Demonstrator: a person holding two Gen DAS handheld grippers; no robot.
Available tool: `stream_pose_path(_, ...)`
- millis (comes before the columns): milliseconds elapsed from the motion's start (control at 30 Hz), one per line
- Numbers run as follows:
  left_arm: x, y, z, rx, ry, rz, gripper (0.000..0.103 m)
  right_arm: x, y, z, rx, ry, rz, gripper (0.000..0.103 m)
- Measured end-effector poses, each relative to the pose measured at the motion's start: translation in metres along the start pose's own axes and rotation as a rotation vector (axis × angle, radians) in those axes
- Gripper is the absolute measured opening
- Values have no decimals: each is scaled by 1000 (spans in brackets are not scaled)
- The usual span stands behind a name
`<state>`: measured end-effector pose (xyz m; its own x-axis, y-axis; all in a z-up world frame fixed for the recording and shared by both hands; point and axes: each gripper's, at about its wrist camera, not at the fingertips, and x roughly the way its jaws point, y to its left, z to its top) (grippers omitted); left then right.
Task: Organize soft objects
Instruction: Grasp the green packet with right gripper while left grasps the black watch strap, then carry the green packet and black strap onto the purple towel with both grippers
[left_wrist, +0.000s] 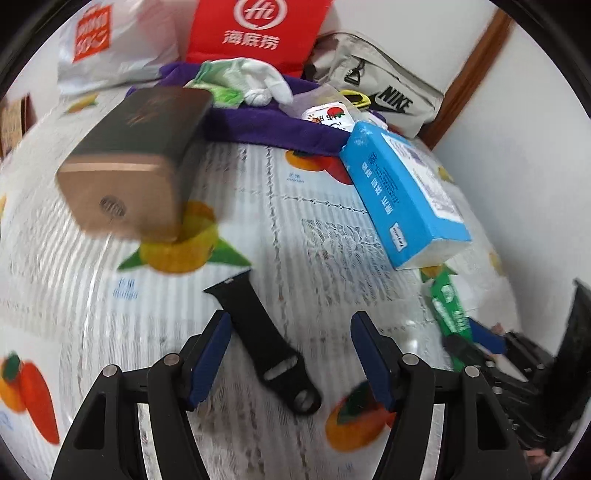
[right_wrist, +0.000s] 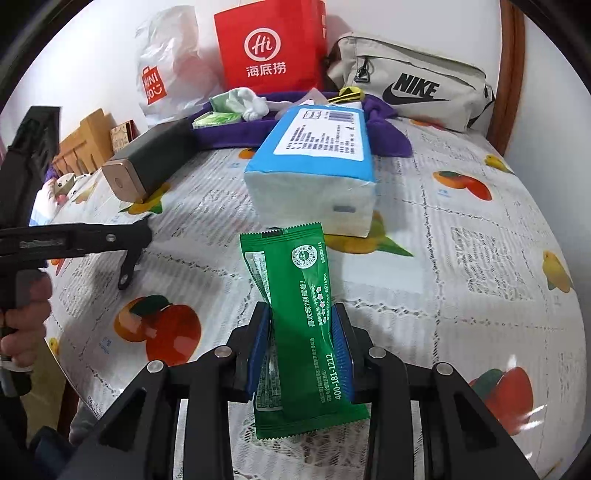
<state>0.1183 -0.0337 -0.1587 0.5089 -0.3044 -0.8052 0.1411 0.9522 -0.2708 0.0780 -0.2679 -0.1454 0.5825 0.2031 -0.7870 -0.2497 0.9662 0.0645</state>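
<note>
1. Between the right gripper's (right_wrist: 301, 332) blue pads a green packet (right_wrist: 295, 314) is pinched at its waist, lifted off the tablecloth (right_wrist: 461, 229); the jaws stand narrow, pressing its sides in.
2. Its long axis runs along the fingers: one crimped end points away toward the tissue pack (right_wrist: 314, 162), the other hangs back toward the camera. White print on it reads "400-181-1212", beside Chinese characters and a round seal.
3. Just beyond it lies the tissue pack, blue-wrapped, with a white printed label and a barcode on top; that text is too small to read.
4. Along the wall stand a red bag (right_wrist: 273, 48) marked "Hi" over Chinese characters, a white bag (right_wrist: 166, 70) with an orange "MINISO" logo, and a grey "NIKE" pouch (right_wrist: 413, 88).
5. A purple cloth (right_wrist: 236, 129) in front of them carries white and green soft items.
6. A dark box (left_wrist: 136, 162) with a gold end lies at the left of the cloth.
7. Over a black strap (left_wrist: 266, 339) the left gripper (left_wrist: 291, 350) hovers, jaws wide, empty. The strap lies flat, running diagonally between the fingers, nearer the left pad; whether it touches it I cannot tell.
8. Fruit pictures on the tablecloth carry small blue captions, one reading "mango".
</note>
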Motion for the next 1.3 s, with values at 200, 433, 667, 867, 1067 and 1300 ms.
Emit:
stream_pose_path(200, 2, -9, -4, 91, 6, 174, 37, 2, -4, 1, 14, -5, 17, 34)
stream_pose_path(433, -5, -1, -8, 97, 2, 191, 22, 2, -3, -3, 13, -3, 30, 34)
stream_pose_path(667, -5, -4, -12, 122, 5, 189, 29, 2, -8, -5, 39, -5, 41, 34)
stream_pose_path(867, -4, -10, -13, 154, -7, 214, 20, 3, -3, -2, 37, 1, 32, 33)
stream_pose_path(1067, -14, -1, -13, 103, -2, 170, 20, -15, 1, 6, 28, -39, 26, 29)
stream_pose_path(1300, -41, -6, -9, 119, -46, 143, 20, -33, 4, 16, 31, -67, 26, 27)
